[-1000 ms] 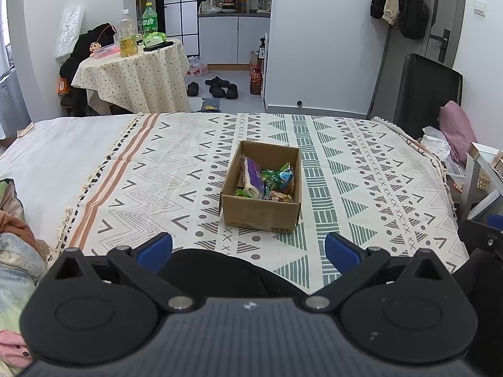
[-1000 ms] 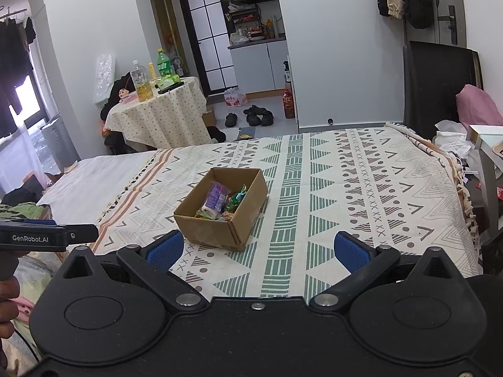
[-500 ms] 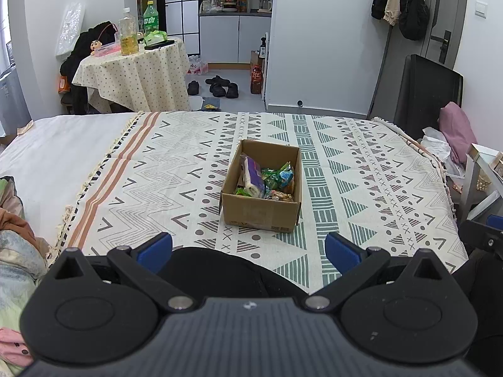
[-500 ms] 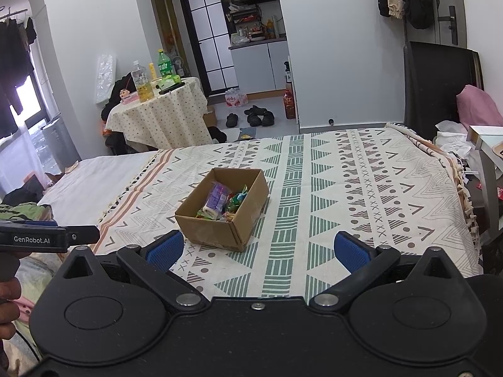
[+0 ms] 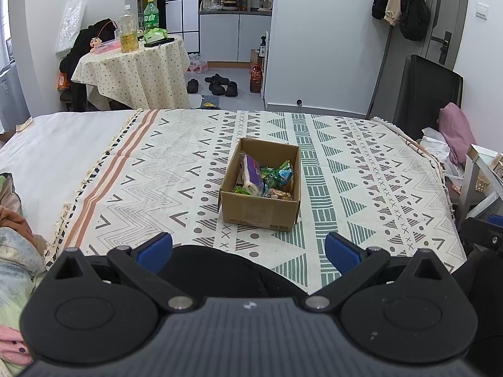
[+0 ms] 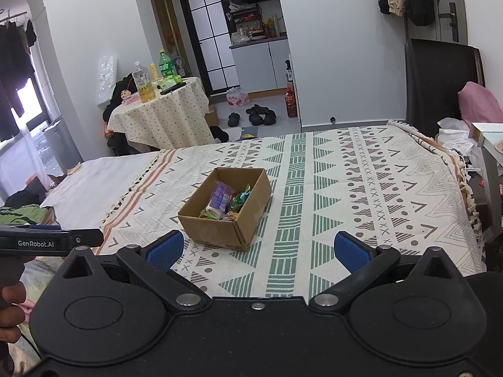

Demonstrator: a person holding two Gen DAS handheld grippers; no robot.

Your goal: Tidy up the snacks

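An open cardboard box [image 5: 259, 215] stands in the middle of the patterned bedspread [image 5: 176, 169]. It holds several snack packets, among them a purple-and-white pack [image 5: 253, 174] and green wrappers [image 5: 276, 174]. The box also shows in the right wrist view [image 6: 220, 231], with the purple pack [image 6: 220, 196] inside. My left gripper [image 5: 248, 248] is open and empty, held back from the box near the bed's front edge. My right gripper [image 6: 257, 249] is open and empty, to the right of and behind the box.
A round table [image 5: 132, 72] with bottles stands beyond the bed at the left. Shoes [image 5: 217, 83] lie on the floor. A black chair [image 5: 430, 91] and a pink cushion [image 5: 456, 128] are at the right. Clothes [image 5: 12, 235] lie at the bed's left.
The left wrist view has tilted slightly, so the scene sits a little higher in frame. The box, the snacks and both open grippers stay as they were.
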